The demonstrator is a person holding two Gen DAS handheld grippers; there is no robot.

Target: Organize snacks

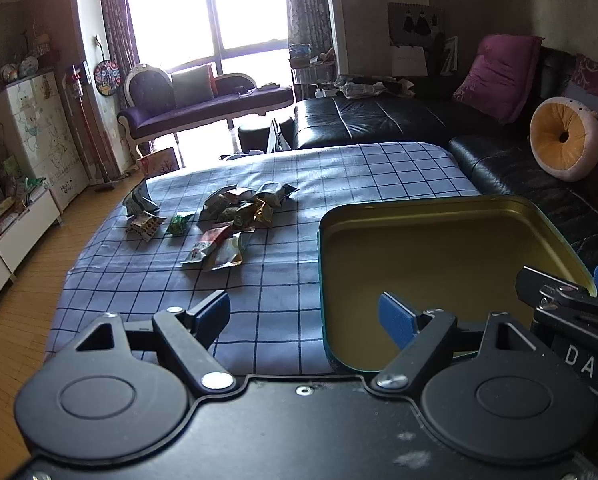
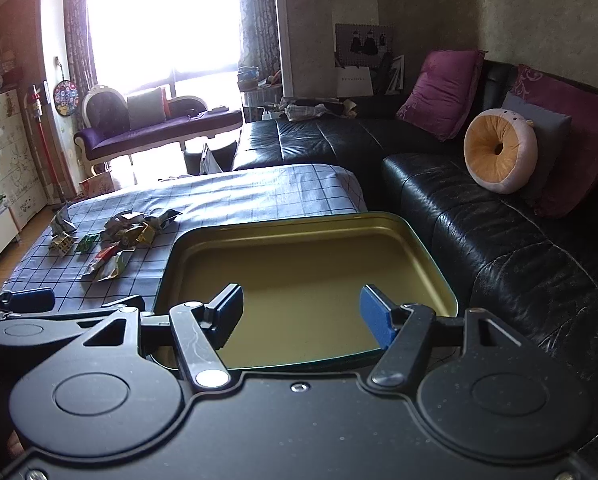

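Both claws hung low at the near edge of the counter, which was draped in a blue checked cloth (image 1: 299, 184): the left claw (image 1: 307, 316) with its fingers spread and nothing between them, the right claw (image 2: 303, 312) likewise spread and holding nothing, poised over the open gold-lined tin (image 2: 311, 224). That tin sat at the counter's near right corner, bare inside. The snack packets (image 1: 235, 216) lay in a loose heap toward the far left of the counter, well apart from the tin, with a small green packet (image 1: 180, 224) and a crumpled silver bag (image 1: 139, 200) strewn to the heap's left. Judged from this, the sorting had not yet begun; the next move would call for a claw to reach across to the heap, pinch one packet, and carry it to the tin.
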